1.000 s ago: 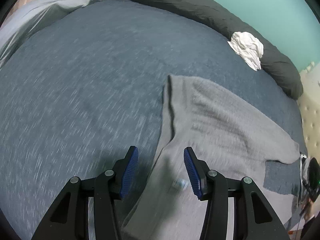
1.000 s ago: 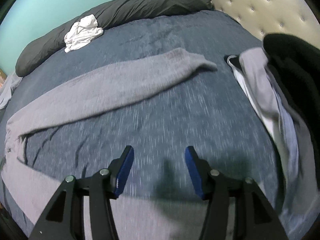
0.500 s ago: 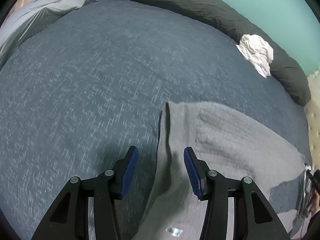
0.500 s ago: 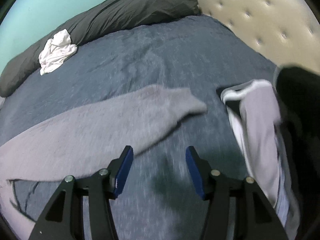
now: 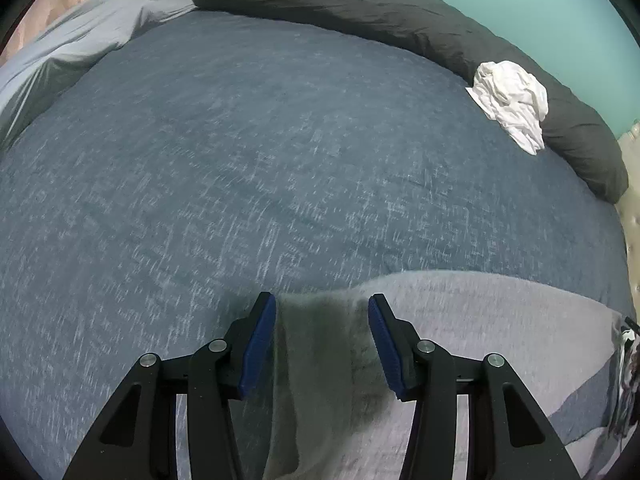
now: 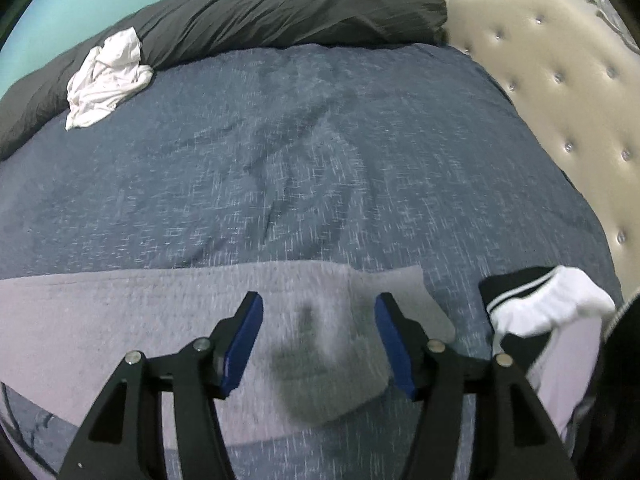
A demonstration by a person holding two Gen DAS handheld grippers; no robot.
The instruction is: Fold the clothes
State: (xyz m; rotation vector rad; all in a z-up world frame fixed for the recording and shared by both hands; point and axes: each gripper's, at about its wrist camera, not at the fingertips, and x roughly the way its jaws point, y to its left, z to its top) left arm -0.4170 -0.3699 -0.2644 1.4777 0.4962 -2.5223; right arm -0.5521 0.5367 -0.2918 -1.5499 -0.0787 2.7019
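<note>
A grey knit garment (image 5: 480, 328) lies spread flat on the blue bedspread (image 5: 240, 160). In the left wrist view its left corner sits under my left gripper (image 5: 322, 312), which hovers open above it; the blue pads do not touch the cloth. In the right wrist view the end of the grey garment (image 6: 120, 320), a sleeve or leg, lies beneath my right gripper (image 6: 318, 312). Its jaws are opening, and the cloth below them is not pinched.
A long dark grey bolster (image 5: 400, 12) runs along the far edge against the teal wall, with a crumpled white cloth (image 5: 512, 100) on it. A tufted cream headboard (image 6: 560, 100) stands at right. More clothes, white, black and lilac (image 6: 548, 312), lie at the right.
Both grippers have travelled across the bed: the left from the garment's middle to its far corner, the right from bare bedspread to above the sleeve's end. The right jaws have spread slightly.
</note>
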